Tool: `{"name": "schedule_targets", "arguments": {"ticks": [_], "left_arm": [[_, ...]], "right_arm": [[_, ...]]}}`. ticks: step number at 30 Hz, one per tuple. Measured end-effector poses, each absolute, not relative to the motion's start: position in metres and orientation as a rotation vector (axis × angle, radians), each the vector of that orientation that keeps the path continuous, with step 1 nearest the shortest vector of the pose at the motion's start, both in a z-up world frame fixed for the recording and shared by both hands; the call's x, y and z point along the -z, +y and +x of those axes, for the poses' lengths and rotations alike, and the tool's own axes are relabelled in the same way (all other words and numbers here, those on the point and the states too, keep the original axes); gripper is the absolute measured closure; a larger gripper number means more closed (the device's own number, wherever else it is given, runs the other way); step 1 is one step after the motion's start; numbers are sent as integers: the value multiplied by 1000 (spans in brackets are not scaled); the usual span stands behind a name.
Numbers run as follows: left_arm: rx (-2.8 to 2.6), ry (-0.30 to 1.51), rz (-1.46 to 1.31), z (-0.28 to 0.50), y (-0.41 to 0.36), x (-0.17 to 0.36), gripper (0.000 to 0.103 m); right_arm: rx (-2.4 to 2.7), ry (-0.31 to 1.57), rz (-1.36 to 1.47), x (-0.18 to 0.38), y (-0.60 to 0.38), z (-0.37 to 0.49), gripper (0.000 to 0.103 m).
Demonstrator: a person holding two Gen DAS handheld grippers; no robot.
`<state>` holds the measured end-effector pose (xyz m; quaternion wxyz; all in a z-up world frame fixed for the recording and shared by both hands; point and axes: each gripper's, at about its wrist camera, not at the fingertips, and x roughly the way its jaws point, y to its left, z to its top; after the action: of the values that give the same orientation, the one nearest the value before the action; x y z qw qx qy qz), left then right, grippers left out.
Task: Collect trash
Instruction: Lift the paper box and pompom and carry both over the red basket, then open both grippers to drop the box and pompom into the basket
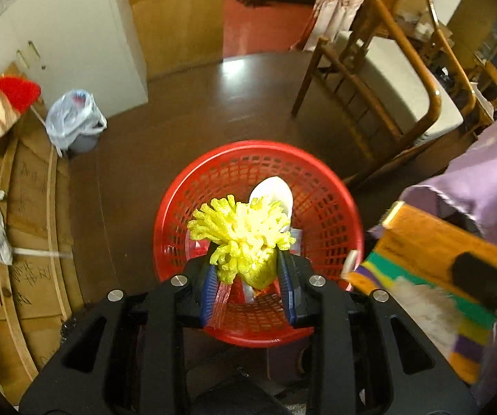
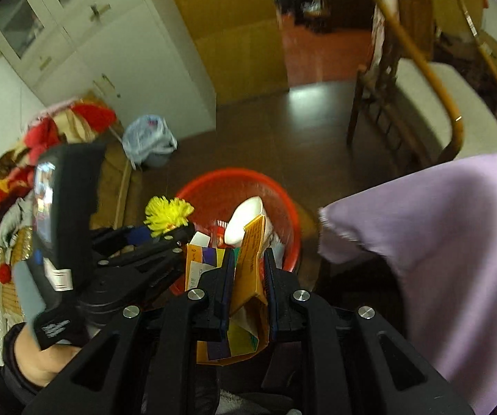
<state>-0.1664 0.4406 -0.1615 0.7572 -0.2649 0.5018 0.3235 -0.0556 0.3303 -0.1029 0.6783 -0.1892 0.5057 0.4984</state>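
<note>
Indoor, dim-ish warm light. Overhead source: bright glare patch on dark floor (image 1: 238,69), same in right wrist view. Strong fisheye both cams, black vignette at corners, straight edges bend near rim. Motion blur on orange carton (image 1: 431,276) at right edge of left view; red basket (image 2: 238,186) rim smeared in right view. Soft shadow across lilac cloth (image 2: 438,242).
</note>
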Motion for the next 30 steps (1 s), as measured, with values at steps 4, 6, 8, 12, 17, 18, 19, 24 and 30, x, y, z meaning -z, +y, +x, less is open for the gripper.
{"name": "schedule_targets", "arguments": {"ticks": [4,6,8,12,17,18,19,24,30], "left_arm": [[-724,1096,-579,-169,450,169,71],[-727,1099,-581,-170,449,171,71],[-720,1106,-589,-171,450,176,70],[-725,1116,-595,-173,453,184,68],[-726,1138,-617,-173,457,192,60],[-728,1142,-616,-174,457,193,57],[-729,1143,-612,-174,456,193,55],[-744,1131,-583,-175,451,184,34],[-787,1119,-527,-182,439,169,22]], "right_arm": [[-1112,1189,-443,128,346,-50,86],[-1101,1202,-454,137,357,-50,86],[-1099,1214,-461,144,361,-50,85],[-1104,1240,-467,157,370,-48,82],[-1122,1260,-436,169,373,-42,68],[-1122,1258,-431,168,371,-41,67],[-1121,1255,-425,167,370,-41,65],[-1109,1238,-437,160,360,-43,58],[-1063,1178,-503,149,330,-51,34]]}}
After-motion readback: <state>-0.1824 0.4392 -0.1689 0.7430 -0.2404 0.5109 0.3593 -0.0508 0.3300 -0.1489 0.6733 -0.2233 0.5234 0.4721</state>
